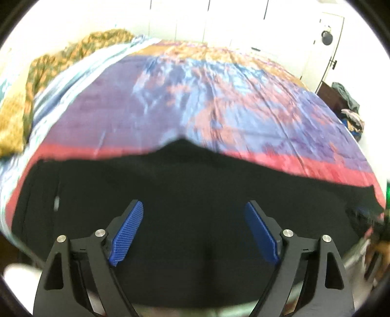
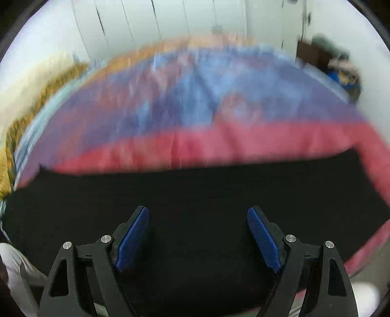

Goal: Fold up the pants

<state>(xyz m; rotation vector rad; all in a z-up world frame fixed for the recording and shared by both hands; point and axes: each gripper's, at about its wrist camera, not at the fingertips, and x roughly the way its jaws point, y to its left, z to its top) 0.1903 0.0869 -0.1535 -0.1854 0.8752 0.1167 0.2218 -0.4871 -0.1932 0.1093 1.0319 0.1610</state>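
Note:
Black pants (image 1: 190,185) lie spread flat on the near edge of a bed with a red, purple and blue cover (image 1: 195,97). They also fill the lower half of the right wrist view (image 2: 195,190). My left gripper (image 1: 193,207) is open and empty, with its blue pads above the black cloth. My right gripper (image 2: 197,213) is open and empty too, hovering over the pants. The right wrist view is blurred by motion.
A patterned yellow-green blanket (image 1: 48,68) lies bunched along the bed's left side. A dark cabinet with a heap of clothes (image 1: 346,102) stands at the right by a white door. White wardrobe doors (image 2: 146,22) stand behind the bed.

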